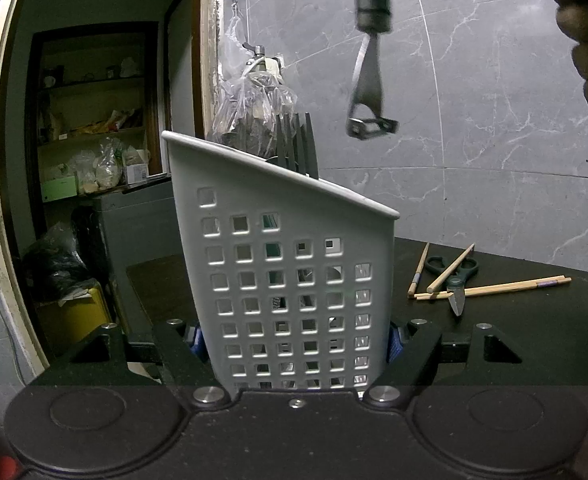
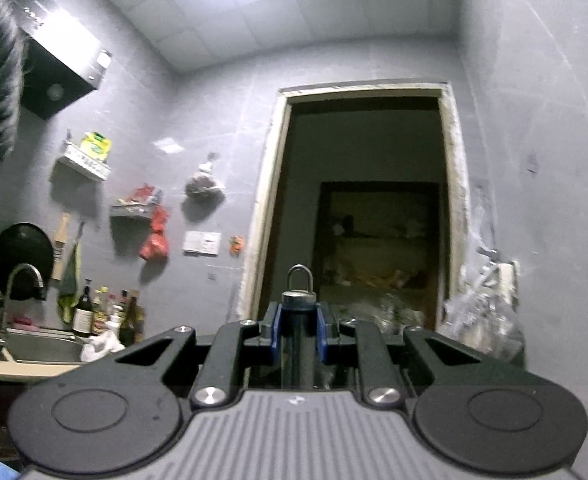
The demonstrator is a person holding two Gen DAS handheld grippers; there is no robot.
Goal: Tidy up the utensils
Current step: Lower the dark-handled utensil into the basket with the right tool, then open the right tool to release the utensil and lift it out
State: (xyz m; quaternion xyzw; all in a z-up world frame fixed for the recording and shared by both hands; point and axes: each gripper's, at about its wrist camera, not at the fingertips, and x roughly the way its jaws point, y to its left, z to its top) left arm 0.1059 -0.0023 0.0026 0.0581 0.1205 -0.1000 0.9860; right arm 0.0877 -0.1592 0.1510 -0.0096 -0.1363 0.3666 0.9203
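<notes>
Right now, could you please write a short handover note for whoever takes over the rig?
Left gripper: shut on the white perforated caddy, holding it upright on the dark counter.
Right gripper: shut on a peeler's handle, blade end hanging above the caddy.
Done: a fork stands in the caddy.
Left: drop the peeler in, then collect the chopsticks and scissors lying on the counter to the caddy's right.

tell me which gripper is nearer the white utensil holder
Left. The left gripper clamps the white utensil holder; the right gripper holds a peeler above it.
</notes>
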